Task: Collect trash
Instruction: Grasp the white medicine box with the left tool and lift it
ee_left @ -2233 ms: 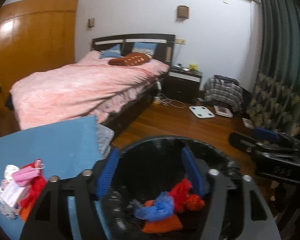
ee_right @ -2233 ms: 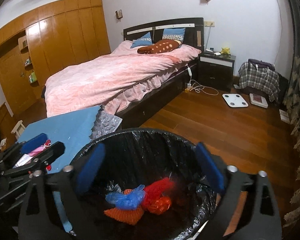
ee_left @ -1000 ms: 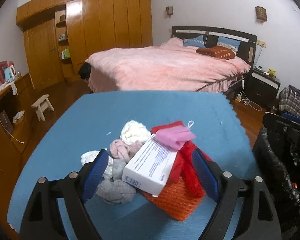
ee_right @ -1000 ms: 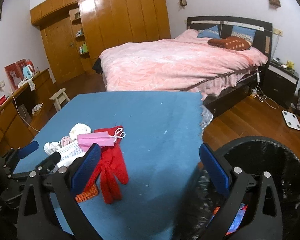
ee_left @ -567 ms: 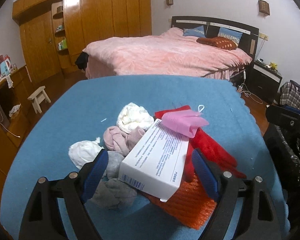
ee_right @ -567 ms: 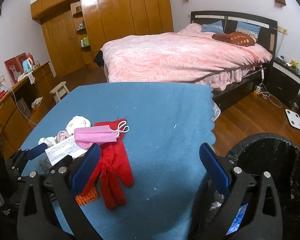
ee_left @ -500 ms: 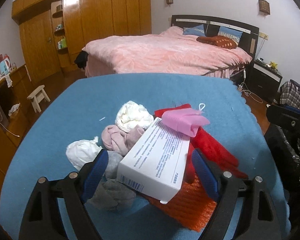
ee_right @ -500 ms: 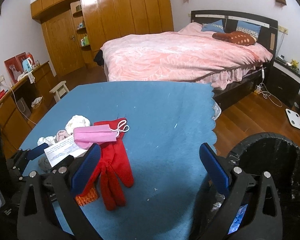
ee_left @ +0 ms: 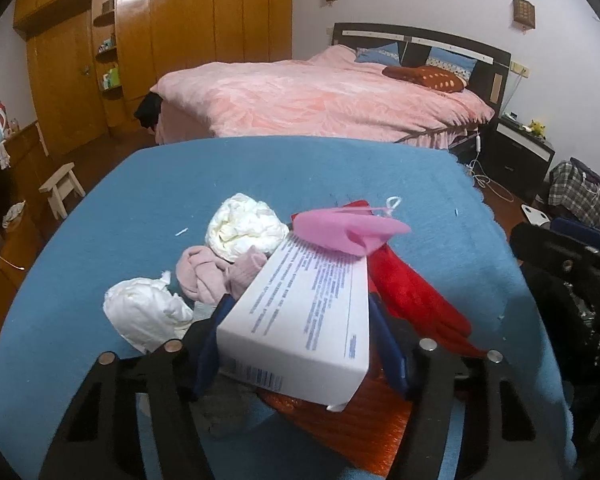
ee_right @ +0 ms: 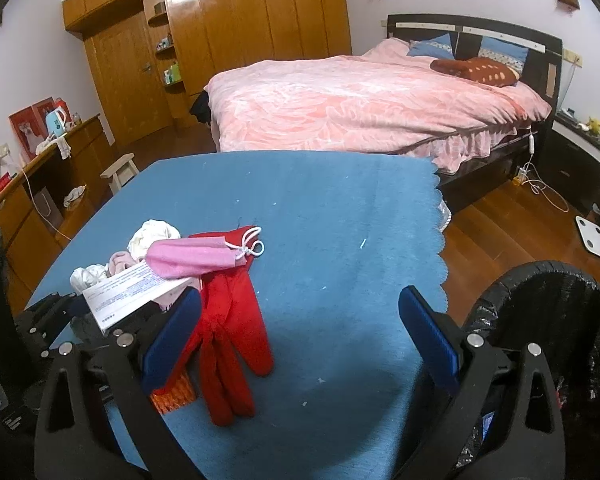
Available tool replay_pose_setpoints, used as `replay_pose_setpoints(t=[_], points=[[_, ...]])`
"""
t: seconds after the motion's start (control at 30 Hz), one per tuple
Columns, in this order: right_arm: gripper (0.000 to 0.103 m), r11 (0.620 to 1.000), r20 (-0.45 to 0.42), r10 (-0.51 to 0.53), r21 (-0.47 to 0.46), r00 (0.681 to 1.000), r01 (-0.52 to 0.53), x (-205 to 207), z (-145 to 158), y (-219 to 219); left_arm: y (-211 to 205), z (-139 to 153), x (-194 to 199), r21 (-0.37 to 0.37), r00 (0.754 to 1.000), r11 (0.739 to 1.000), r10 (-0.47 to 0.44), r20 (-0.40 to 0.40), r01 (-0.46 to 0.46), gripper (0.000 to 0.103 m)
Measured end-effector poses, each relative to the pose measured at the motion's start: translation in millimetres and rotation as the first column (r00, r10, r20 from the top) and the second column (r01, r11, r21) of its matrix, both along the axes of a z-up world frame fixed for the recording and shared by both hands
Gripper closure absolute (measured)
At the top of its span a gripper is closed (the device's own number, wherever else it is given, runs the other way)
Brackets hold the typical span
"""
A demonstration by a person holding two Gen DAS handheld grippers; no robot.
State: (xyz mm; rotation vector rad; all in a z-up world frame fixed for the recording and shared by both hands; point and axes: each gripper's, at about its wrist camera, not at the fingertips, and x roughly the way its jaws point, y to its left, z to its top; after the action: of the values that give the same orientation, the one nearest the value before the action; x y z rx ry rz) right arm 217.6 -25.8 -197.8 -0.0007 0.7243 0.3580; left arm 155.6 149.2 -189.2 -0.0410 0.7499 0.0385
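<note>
A white printed box [ee_left: 300, 320] lies on a heap of trash on the blue table [ee_right: 320, 208]. My left gripper [ee_left: 296, 308] has the box between its blue pads, which touch its two long sides while the jaws are closing. A pink face mask [ee_left: 340, 228] rests on the box's far end. A red glove [ee_right: 228, 320], orange netting [ee_left: 360, 420], crumpled white tissues [ee_left: 244, 232] and a pink sock [ee_left: 208, 276] lie around it. My right gripper [ee_right: 300, 300] hangs open over bare cloth, just right of the glove, holding nothing.
A bin lined with a black bag [ee_right: 540, 320] stands off the table's right edge. Behind the table are a bed with a pink cover [ee_right: 360, 104], a wooden wardrobe [ee_right: 240, 40] and a small stool [ee_right: 120, 172]. A dresser [ee_right: 32, 200] runs along the left wall.
Both grippers swung from over the bin to the table. The left one sank onto the heap and its pads came in against the white box. The right stayed open.
</note>
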Motion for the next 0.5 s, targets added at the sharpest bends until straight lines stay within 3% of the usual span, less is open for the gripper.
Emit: replay_pose_setpoints(t=[0.5], points=[[0.007, 1.0, 0.01, 0.028, 0.008, 1.0, -0.028, -1.8, 3.7, 11.1, 20.5, 47.2, -42.1, -0.031, 0.988, 0.996, 0.088, 0.125, -0.085, 0.043]])
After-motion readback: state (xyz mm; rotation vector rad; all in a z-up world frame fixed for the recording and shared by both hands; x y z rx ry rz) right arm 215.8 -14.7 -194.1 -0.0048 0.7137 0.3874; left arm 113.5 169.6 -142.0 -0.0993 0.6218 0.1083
